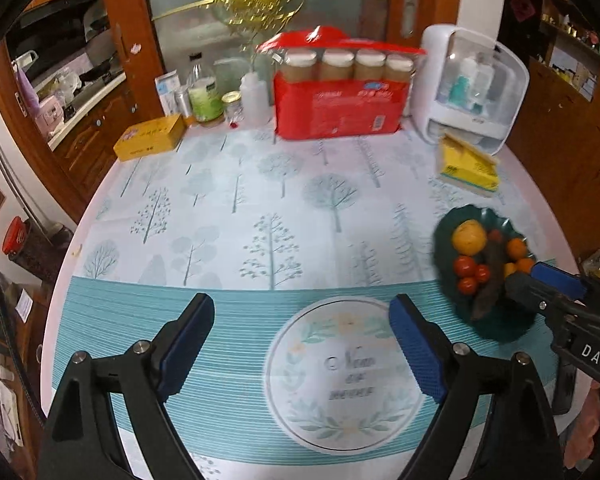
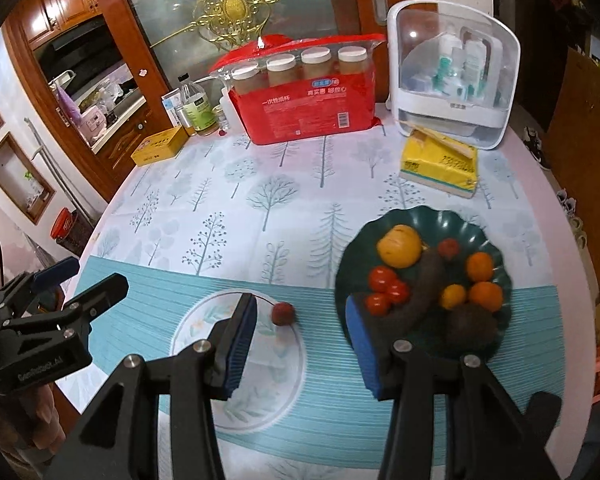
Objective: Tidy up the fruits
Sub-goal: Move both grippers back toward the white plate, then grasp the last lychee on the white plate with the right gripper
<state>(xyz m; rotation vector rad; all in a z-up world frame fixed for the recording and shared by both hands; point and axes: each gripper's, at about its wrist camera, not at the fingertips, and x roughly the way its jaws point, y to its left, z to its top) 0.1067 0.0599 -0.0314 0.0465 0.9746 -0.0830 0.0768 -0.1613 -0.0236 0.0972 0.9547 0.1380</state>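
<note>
Both my jaws gape empty; one red fruit lies off the plate, so my right gripper must straddle it.

We see the counter bearing a green plate near right, a red fruit left of it, a red pack far

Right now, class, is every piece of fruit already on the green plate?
No: a small red fruit lies on the tablecloth, left of and apart from the green plate.
</note>
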